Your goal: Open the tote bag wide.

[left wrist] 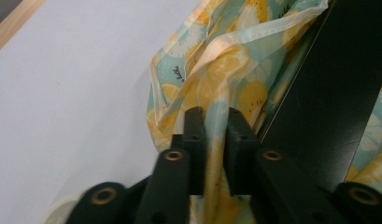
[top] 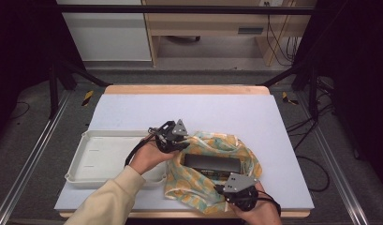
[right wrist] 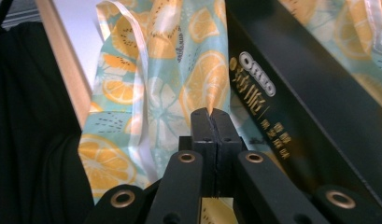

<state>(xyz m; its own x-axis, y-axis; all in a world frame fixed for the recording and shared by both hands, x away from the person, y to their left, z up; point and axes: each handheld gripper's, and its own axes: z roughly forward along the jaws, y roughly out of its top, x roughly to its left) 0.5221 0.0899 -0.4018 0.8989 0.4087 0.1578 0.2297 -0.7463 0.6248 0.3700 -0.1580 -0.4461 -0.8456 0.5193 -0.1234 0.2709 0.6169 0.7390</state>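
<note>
Step in hand, by the look of it: holding open a lemon-print bag (top: 212, 168) around a black box (top: 212, 164), either bagging the box or pulling the cloth off it; cannot tell which.

Bag crumpled at the near middle of the white table top (top: 189, 112), box lying flat inside its mouth, long side running left to right. Just left of the bag, touching its edge or nearly so, an empty white tray (top: 109, 159).

Left gripper (top: 177, 140) at the bag's far-left rim; in the left gripper view (left wrist: 212, 126) jaws pinched on a fold of the printed cloth, a narrow gap between them taken up by the fabric, box edge just to the right. Right gripper (top: 236, 190) at the bag's near rim, toward the right; in the right gripper view (right wrist: 210, 116) jaws pressed tight together on the cloth's edge, with the box's lettered side just beyond.

Next move, as a judgement: pulling both rims the same way along the box with even tension, keeping both pinches firm so the thin cloth does not slip free, and watching for the hem snagging on a box corner.
</note>
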